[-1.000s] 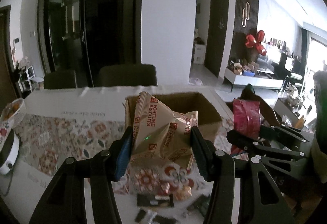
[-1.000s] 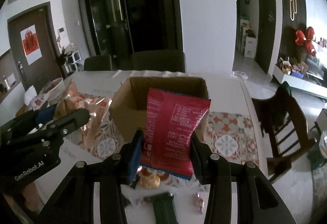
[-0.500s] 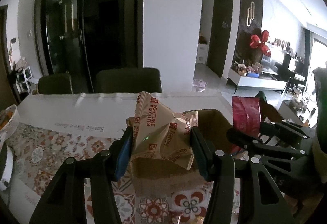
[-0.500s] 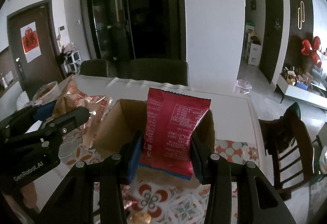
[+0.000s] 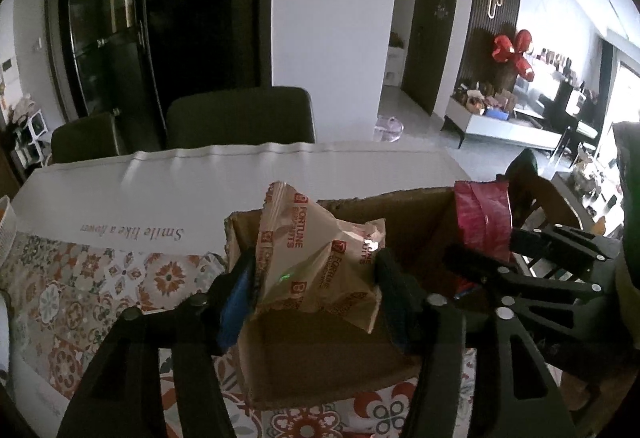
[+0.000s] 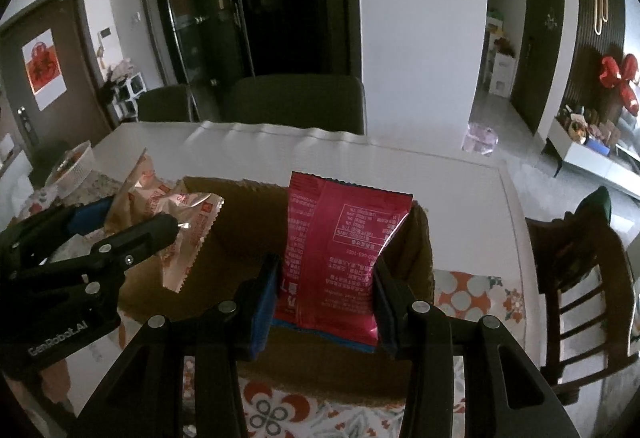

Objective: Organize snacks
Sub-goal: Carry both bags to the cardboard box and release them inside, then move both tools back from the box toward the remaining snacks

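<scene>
My left gripper (image 5: 316,290) is shut on a tan "Fortune Biscuits" bag (image 5: 320,262) and holds it over the left part of an open cardboard box (image 5: 320,370). My right gripper (image 6: 326,294) is shut on a red snack packet (image 6: 340,258) held upright over the right part of the same box (image 6: 224,238). The red packet (image 5: 484,226) and right gripper (image 5: 520,270) show at the right of the left wrist view. The tan bag (image 6: 176,214) and left gripper (image 6: 100,238) show at the left of the right wrist view.
The box stands on a table with a patterned floral cloth (image 5: 80,278) and a white runner (image 5: 240,174). Dark chairs (image 5: 240,118) stand at the far side, a wooden chair (image 6: 580,278) at the right. A white basket (image 6: 72,166) sits at the table's left.
Both grippers moved forward and up with their packets, from in front of the box to above its opening. The loose sweets on the table near me dropped out of view.
</scene>
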